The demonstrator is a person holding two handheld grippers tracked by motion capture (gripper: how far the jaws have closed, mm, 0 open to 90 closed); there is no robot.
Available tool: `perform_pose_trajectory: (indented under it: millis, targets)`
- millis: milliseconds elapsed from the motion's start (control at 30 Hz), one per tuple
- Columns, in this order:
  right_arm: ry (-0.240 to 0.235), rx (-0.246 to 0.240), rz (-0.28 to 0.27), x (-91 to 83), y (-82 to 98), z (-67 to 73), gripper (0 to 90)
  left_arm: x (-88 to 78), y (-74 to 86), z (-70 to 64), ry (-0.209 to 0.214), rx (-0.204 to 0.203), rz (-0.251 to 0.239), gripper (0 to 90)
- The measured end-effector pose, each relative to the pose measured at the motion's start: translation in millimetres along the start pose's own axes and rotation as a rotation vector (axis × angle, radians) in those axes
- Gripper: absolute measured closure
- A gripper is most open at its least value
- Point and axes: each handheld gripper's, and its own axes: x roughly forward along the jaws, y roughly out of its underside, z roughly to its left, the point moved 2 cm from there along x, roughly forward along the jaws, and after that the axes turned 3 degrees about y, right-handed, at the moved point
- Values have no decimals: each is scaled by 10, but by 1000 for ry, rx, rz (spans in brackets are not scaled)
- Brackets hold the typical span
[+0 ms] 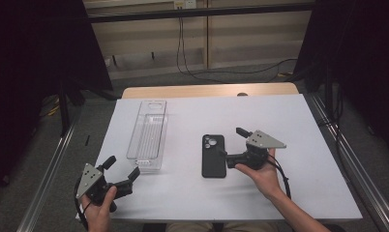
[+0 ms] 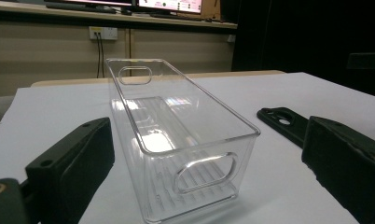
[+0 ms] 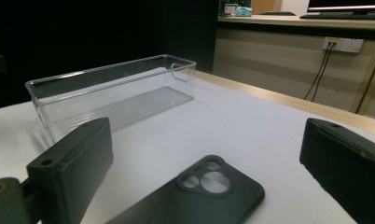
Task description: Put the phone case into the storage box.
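Note:
A clear plastic bin (image 1: 147, 135) lies lengthwise on the white table (image 1: 289, 121), left of centre, and it is empty. To its right a black phone case (image 1: 214, 155) lies flat with its camera cut-out at the far end. My left gripper (image 1: 122, 166) is open near the front edge, just short of the bin's near end (image 2: 195, 163). The case (image 2: 281, 122) lies off to its right. My right gripper (image 1: 232, 143) is open beside the case's right edge, its jaws either side of the case's camera end (image 3: 204, 184). The bin (image 3: 111, 91) lies beyond it.
A wooden strip (image 1: 209, 90) runs along the table's far edge. Metal rails (image 1: 347, 150) flank the table on both sides. Cables (image 1: 231, 72) trail over the floor behind it. Bare white surface stretches right of the case and along the front.

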Motion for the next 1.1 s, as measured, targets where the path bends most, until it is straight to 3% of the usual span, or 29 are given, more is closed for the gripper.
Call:
perform_pose_trajectory:
  millis: [200, 633, 800, 1100]
  targets:
    - [-29, -6, -13, 169, -65, 30, 30, -1, 3, -4, 3, -3, 5, 26]
    - [-26, -33, -7, 429, -90, 46, 82, -2, 0, 0, 2, 8, 12, 27]
    - [-67, -22, 17, 441, -91, 61, 219, 2, 0, -6, 2, 0, 5, 27]
    - [-95, -17, 41, 420, -137, 28, 419, 4, 2, -5, 8, 1, 7, 27]
